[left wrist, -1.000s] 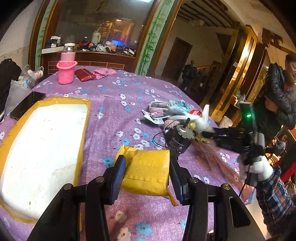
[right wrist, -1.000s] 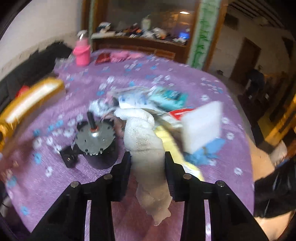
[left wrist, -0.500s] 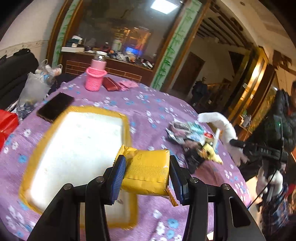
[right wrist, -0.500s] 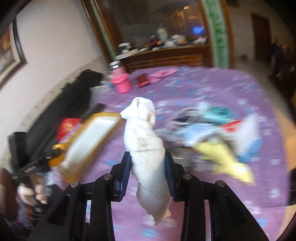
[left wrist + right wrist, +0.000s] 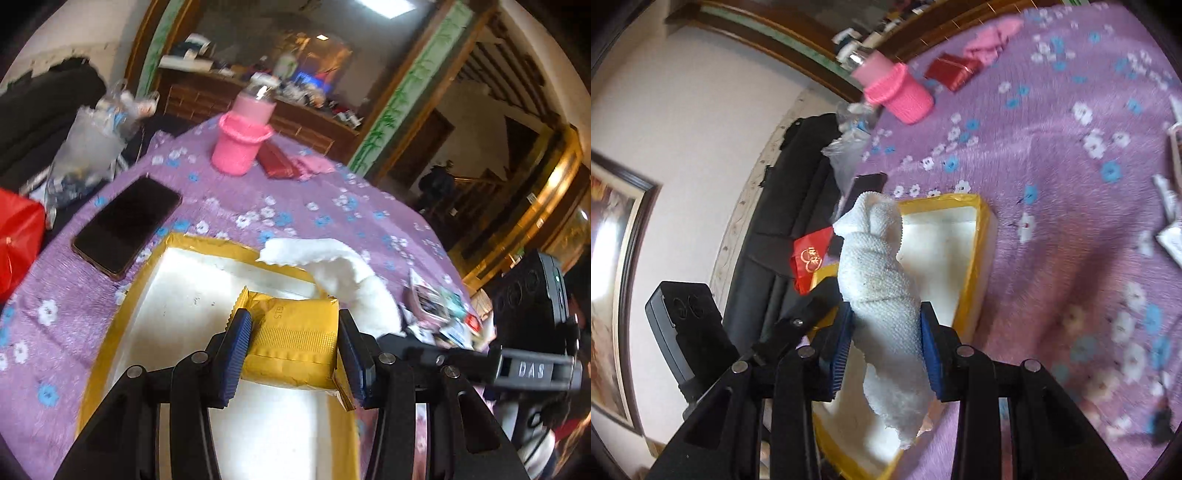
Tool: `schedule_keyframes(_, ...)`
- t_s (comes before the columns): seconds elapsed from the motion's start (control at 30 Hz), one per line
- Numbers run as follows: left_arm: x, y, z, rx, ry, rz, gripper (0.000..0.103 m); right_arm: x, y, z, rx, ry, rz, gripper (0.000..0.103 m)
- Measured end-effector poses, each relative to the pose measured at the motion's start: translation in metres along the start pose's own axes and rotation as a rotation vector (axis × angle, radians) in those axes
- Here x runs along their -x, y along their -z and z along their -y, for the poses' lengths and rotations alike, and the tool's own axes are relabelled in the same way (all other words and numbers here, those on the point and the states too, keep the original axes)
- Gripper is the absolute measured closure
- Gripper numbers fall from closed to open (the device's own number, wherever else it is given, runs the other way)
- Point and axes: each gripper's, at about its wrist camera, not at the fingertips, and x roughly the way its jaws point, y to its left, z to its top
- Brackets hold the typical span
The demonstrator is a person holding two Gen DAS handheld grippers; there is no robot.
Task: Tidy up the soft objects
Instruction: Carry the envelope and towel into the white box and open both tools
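Left wrist view: left gripper (image 5: 293,343) clamped on a flat yellow foil packet (image 5: 295,332), both blue ribbed pads pressing its sides. Packet held above the shallow white foam tray with yellow taped rim (image 5: 155,266), over its middle. Right gripper (image 5: 391,339) enters from the right, gripping a white terry cloth (image 5: 343,273) that droops over the tray's far right edge. Purple flowered tablecloth (image 5: 303,206) beneath. Black phone (image 5: 125,225) lies just left of the tray's far corner; pink knitted bottle sleeve (image 5: 240,147) and dark red wallet (image 5: 277,162) at the far side. Small packets in a blurred heap (image 5: 439,314) at right.

Right wrist view: right gripper (image 5: 886,343) closed on the twisted white cloth (image 5: 882,295), which stands up between the pads and hangs below them. Tray (image 5: 975,258) directly beneath and beyond. Left gripper (image 5: 812,306) close at left, partly hidden.
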Motion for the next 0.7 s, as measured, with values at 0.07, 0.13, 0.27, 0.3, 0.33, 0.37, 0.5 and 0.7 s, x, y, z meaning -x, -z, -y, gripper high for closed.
schedule_keyframes(0.07, -0.017, -0.005, -0.011, 0.037, -0.004, -0.024, 0.053, -0.015, -0.005, 0.000, -0.011, 0.035, 0.000, 0.068)
schedule_keyframes(0.13, -0.032, -0.009, -0.021, 0.069, -0.010, -0.041, 0.053, -0.023, -0.011, 0.003, -0.018, 0.059, -0.004, 0.067)
schedule_keyframes(0.27, -0.053, -0.012, -0.038, 0.148, -0.001, -0.067, 0.046, -0.032, -0.013, 0.002, -0.005, 0.137, 0.000, 0.060)
schedule_keyframes(0.3, -0.057, -0.012, -0.043, 0.182, -0.001, -0.073, 0.045, -0.032, -0.012, -0.001, 0.012, 0.151, 0.006, 0.058)
schedule_keyframes(0.33, -0.061, -0.011, -0.047, 0.209, 0.005, -0.081, 0.043, -0.033, -0.012, -0.004, 0.030, 0.164, 0.011, 0.056)
schedule_keyframes(0.37, -0.062, -0.011, -0.049, 0.223, 0.011, -0.087, 0.042, -0.033, -0.011, -0.007, 0.053, 0.181, 0.021, 0.053)
schedule_keyframes(0.5, -0.057, -0.010, -0.049, 0.239, 0.021, -0.087, 0.040, -0.021, -0.004, -0.021, 0.154, 0.248, 0.083, 0.048)
schedule_keyframes(0.7, -0.029, -0.007, -0.049, 0.262, 0.007, -0.059, 0.034, 0.022, 0.017, -0.026, 0.281, 0.303, 0.171, 0.039)
